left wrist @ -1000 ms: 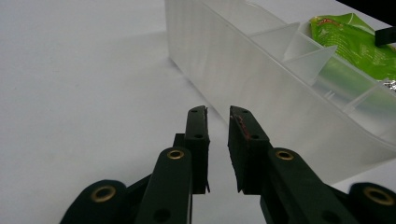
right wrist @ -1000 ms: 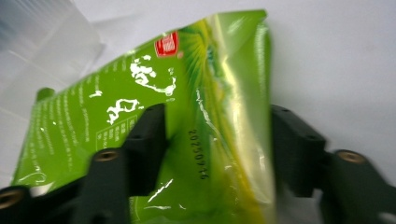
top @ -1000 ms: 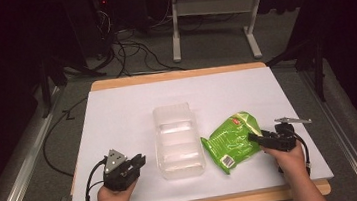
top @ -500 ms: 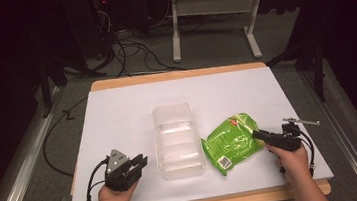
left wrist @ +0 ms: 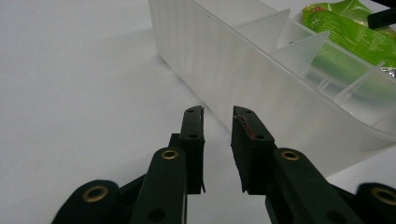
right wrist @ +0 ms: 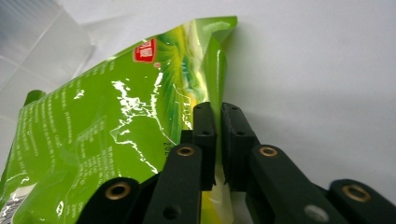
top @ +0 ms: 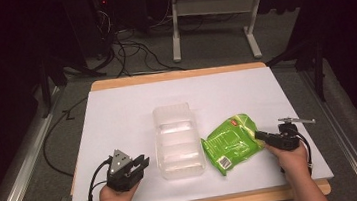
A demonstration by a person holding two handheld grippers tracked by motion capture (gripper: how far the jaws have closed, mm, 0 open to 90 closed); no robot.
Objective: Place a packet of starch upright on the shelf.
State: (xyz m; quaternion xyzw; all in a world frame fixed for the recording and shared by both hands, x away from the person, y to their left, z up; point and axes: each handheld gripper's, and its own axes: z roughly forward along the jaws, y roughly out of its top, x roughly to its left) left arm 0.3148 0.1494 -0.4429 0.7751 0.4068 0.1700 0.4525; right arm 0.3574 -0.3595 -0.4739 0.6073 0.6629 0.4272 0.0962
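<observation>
Our right gripper (right wrist: 217, 140) has just been closing and now pinches the green bag (right wrist: 107, 140) by its edge at frame centre. We judge it ready to lift toward the clear box (top: 178, 140). Our left gripper (left wrist: 217, 135) stands slightly open, empty.

A divided container (top: 177, 140) is set at the middle of the table (top: 117, 107). A bag (top: 231, 142) is laid just right of it. The left gripper (top: 140, 163) is held near-left of the container, the right gripper (top: 260, 136) at the bag's right edge.

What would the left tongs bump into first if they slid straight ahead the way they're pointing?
Probably the near side wall of the clear plastic bin. The left tongs aim at it, with bare white table between.
</observation>
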